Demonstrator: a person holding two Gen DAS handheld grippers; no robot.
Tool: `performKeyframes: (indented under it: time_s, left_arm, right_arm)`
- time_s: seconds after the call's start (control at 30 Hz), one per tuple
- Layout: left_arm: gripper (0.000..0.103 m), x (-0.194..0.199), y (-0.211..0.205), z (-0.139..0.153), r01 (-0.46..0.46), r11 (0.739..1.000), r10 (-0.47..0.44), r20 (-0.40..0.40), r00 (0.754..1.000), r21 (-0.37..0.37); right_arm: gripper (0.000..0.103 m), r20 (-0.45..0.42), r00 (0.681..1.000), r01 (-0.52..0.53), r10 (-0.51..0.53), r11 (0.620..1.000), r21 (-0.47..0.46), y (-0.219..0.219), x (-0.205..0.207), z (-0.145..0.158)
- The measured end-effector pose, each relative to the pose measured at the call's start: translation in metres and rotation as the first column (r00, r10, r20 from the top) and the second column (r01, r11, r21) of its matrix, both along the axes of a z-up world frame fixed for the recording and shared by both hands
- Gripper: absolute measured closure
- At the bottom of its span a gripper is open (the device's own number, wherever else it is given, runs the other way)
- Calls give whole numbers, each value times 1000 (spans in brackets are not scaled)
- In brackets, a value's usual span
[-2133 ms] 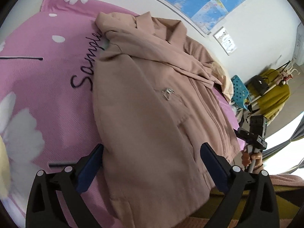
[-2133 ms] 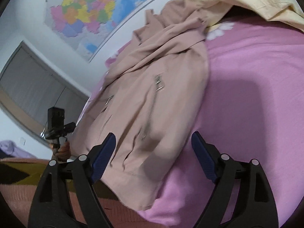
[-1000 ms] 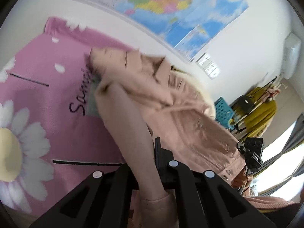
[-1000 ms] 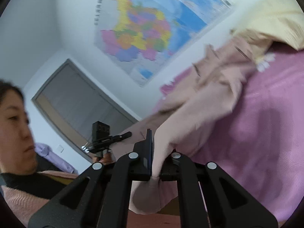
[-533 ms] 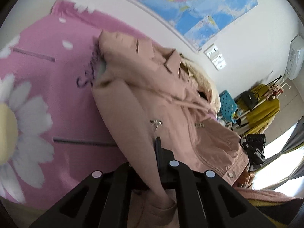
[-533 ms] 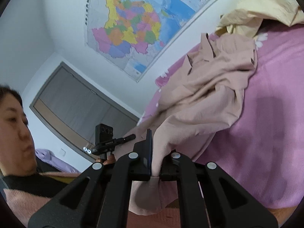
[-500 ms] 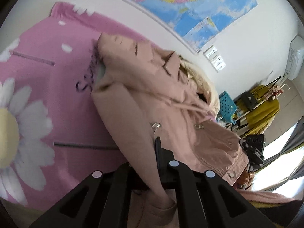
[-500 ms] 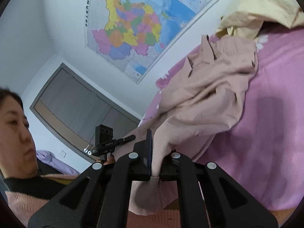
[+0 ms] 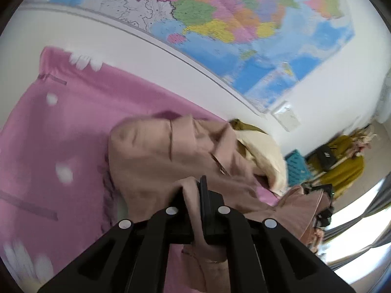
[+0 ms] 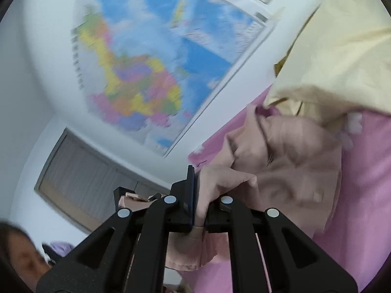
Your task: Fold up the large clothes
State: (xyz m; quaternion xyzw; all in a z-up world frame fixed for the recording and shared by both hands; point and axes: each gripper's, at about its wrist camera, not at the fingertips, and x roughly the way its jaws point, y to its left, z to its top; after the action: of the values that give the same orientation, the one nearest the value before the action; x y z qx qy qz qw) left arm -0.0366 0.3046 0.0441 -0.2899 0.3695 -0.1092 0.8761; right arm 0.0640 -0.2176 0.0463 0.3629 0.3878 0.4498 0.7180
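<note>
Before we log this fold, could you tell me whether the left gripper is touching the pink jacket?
Touching. The left wrist view shows the left gripper shut on a fold of the pink jacket, with cloth pinched between its jaws.

Our left gripper (image 9: 196,205) and right gripper (image 10: 199,195) are black plastic frames, silver rivets, thin blue-edged jaws.

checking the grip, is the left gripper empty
No, the left gripper is shut on a fold of the jacket.

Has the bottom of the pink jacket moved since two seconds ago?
Yes. The left gripper and right gripper have carried the jacket hem toward its collar, nearer the wall map.
</note>
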Motion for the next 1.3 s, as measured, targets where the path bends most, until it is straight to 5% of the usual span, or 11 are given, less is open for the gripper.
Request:
performKeyframes:
  time_s: [0.17,0.37,0.43,0.5,0.57,0.7,0.9,1.0,1.07,1.2,1.3]
  left_arm:
    - [100,91,11,-28,-42,998,49,-145,988,47]
    - [90,145,22,-75,-70,995,85,-278,957,65]
    - [85,144,27,-75,-81,996,89,-267,960,41]
    - [57,134,27,-68,-65,998,68,-226,972,23]
    - [34,113,21,-50,-54,995,63,-124,990,81]
    - [24,68,-12,-25,86,975,-94,32,995,207]
    - [24,73,-75,-61,239,875,-214,-105,971,421]
    - [28,94,-85,-76,255,875,-205,-164,965,412]
    - [42,111,-85,-83,240,880,-174,-190,966,411]
    - [85,145,-70,-80,176,910,-104,-203,974,375]
    - [87,160,-57,-68,108,931,-48,-176,983,349]
  right_arm:
    - [94,-127,990,49,-57,996,-69,22,70,-36]
    - [75,-233,961,115,-150,981,-159,27,115,-81]
    - [65,-205,968,112,-148,978,-177,27,114,-79]
    - [48,-126,984,98,-125,974,-204,29,105,-65]
    - [31,12,995,100,-101,953,-286,33,85,-42]
    - [22,255,967,116,7,878,-465,53,42,-15]
    - [22,272,949,68,159,740,-669,100,34,-42]
    - [21,246,953,56,180,690,-722,117,41,-59]
    - [28,239,948,39,209,669,-742,125,42,-67]
    - [92,251,938,37,238,653,-757,128,43,-71]
    - [100,327,922,109,207,672,-732,125,43,-51]
